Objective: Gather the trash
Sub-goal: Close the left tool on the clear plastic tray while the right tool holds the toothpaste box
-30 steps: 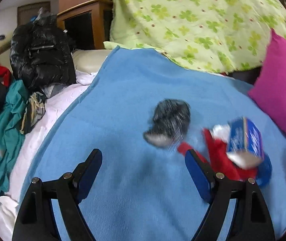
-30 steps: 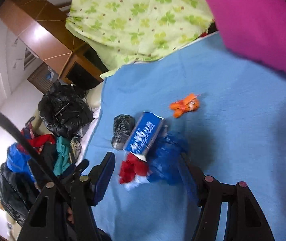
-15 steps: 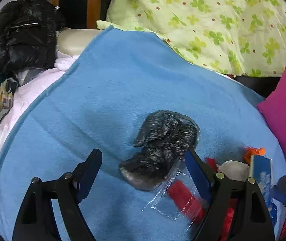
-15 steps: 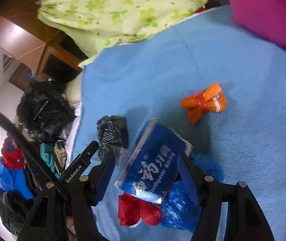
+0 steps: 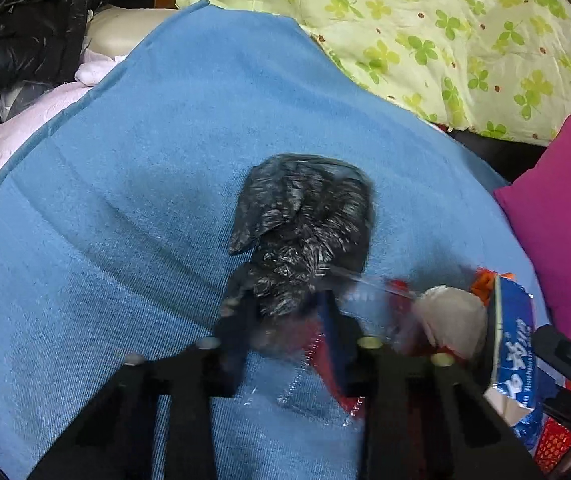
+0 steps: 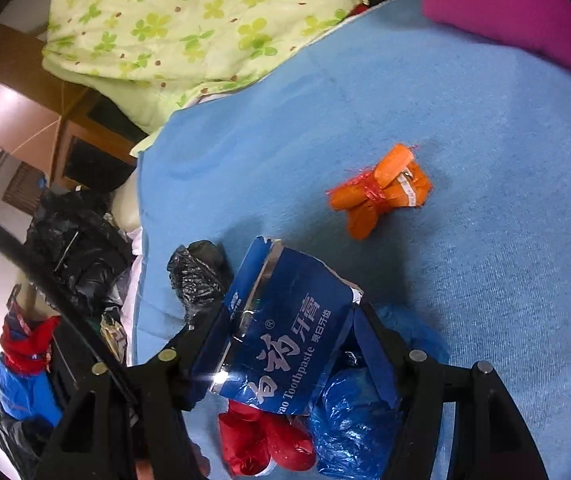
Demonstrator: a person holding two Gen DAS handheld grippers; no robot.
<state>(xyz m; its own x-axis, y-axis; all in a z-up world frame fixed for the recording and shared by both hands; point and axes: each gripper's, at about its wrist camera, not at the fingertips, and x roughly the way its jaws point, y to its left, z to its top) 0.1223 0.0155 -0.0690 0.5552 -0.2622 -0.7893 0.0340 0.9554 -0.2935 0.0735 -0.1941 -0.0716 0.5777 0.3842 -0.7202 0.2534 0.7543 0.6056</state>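
Note:
On the blue blanket (image 5: 125, 200) lies a crumpled black plastic bag (image 5: 305, 224). My left gripper (image 5: 281, 316) is shut on its near end, the fingers blurred. A clear plastic packet (image 5: 313, 380) and a white tissue wad (image 5: 449, 316) lie just to its right. In the right wrist view, my right gripper (image 6: 289, 340) stands half open astride a blue toothpaste box (image 6: 285, 332) that fills the gap between the fingers. The box rests on a red bag (image 6: 261, 440) and a blue plastic bag (image 6: 349, 420). An orange wrapper (image 6: 381, 192) lies farther off.
A green clover quilt (image 5: 445, 32) is heaped at the far end of the bed and a magenta pillow (image 5: 557, 220) lies at the right. A black jacket (image 5: 25, 28) and a clothes pile (image 6: 25, 360) sit off the left edge, beside a wooden cabinet (image 6: 85, 152).
Both grippers came down closer to the trash. The left jaws went from wide open to shut on the black bag. The toothpaste box now sits between the right fingers.

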